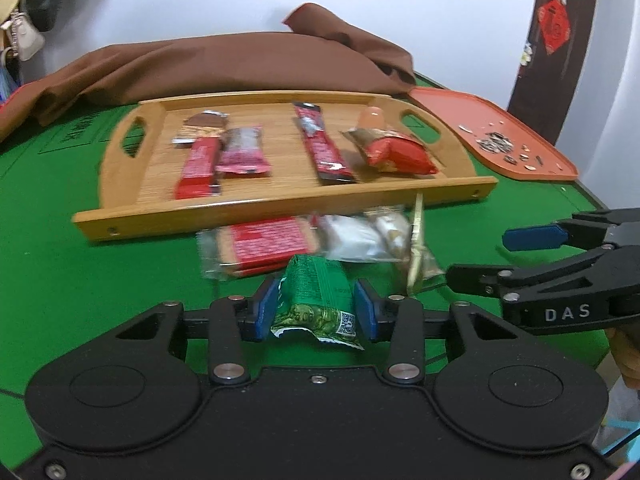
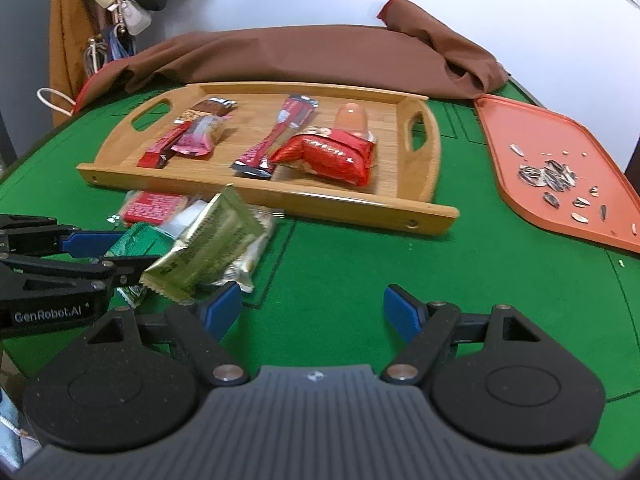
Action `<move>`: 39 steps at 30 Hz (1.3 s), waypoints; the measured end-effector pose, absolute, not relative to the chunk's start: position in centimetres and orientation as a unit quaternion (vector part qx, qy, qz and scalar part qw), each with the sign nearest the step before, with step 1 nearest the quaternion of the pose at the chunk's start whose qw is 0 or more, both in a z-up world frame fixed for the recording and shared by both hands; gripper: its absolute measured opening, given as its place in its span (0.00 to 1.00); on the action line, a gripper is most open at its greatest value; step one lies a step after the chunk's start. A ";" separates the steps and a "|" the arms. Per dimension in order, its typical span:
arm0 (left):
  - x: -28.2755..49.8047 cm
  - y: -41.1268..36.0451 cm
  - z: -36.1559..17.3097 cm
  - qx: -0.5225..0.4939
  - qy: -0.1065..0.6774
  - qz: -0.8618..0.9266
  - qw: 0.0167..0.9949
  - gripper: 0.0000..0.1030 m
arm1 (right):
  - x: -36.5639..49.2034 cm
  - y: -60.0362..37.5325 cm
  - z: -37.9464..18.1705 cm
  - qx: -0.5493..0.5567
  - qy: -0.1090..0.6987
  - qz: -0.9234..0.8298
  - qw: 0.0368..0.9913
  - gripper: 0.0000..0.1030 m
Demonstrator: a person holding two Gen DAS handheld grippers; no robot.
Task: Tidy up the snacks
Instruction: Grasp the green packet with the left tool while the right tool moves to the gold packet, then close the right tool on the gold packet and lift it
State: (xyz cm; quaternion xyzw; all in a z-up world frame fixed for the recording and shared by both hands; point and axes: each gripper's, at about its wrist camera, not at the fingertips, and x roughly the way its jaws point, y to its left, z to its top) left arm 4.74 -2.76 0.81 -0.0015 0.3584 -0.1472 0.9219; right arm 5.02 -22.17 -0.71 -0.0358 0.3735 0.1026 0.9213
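My left gripper [image 1: 316,310] is shut on a green snack packet [image 1: 314,292], its blue pads pressing both sides just above the green table. In the right wrist view the same gripper [image 2: 120,255] comes in from the left with the green packet [image 2: 138,240]. Beyond it lies a pile: a red biscuit pack [image 1: 268,240], a white packet [image 1: 356,236] and an olive-gold packet [image 2: 208,248], tilted up. The wooden tray [image 1: 280,204] behind holds several red snacks. My right gripper [image 2: 312,308] stands open over bare felt, empty, right of the pile.
An orange tray [image 2: 520,152] with scattered sunflower seeds sits at the right. A brown cloth [image 2: 300,60] is bunched behind the wooden tray. Bags hang at the far left. Green felt [image 2: 360,264] lies between the pile and the orange tray.
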 end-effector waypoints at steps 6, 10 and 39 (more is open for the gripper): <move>4.3 -0.7 1.3 -0.002 0.351 -0.123 0.928 0.38 | 5.1 -20.8 -0.7 -0.036 0.376 0.131 0.917 0.83; 4.1 0.5 1.6 -0.006 0.346 -0.108 0.932 0.38 | 5.0 -19.9 -0.5 -0.035 0.374 0.154 0.914 0.83; 3.8 2.3 0.3 -0.017 0.351 -0.095 0.931 0.42 | 3.4 -15.3 -1.1 -0.034 0.370 0.174 0.912 0.57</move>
